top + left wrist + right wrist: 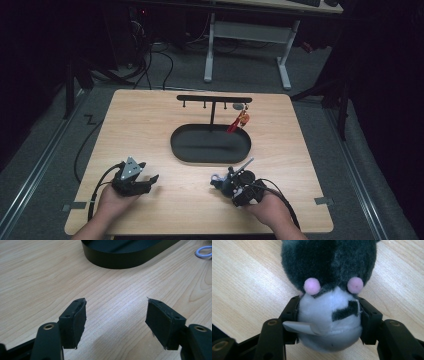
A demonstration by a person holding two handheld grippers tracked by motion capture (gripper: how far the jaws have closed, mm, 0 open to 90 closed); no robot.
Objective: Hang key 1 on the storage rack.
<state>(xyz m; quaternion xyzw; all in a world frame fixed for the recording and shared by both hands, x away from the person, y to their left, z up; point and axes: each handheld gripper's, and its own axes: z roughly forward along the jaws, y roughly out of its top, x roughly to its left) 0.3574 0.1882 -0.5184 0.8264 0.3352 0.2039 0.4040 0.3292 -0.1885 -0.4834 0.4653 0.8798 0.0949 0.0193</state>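
Wooden table (150,125) carries everything. At its centre sits a black oval tray (210,145) with a T-shaped hook stand (214,99) rising from it; a red-and-orange keychain (239,121) hangs from the right end of the bar, its lower end over the tray's right rim.

Left gripper (151,179), near the table's front left: jaws wide apart, nothing between them, bare wood underneath. In the left gripper view the pads (79,322) frame empty tabletop, the tray wall (120,261) beyond them.

Right gripper (222,185), front right, just in front of the tray: jaws clamped on a small plush toy (329,315), dark grey above, white below, with two pink dots. Pads press its white lower part on both sides; a grey tag (300,328) sticks out by one jaw. The toy lies at table level, well apart from the left gripper.
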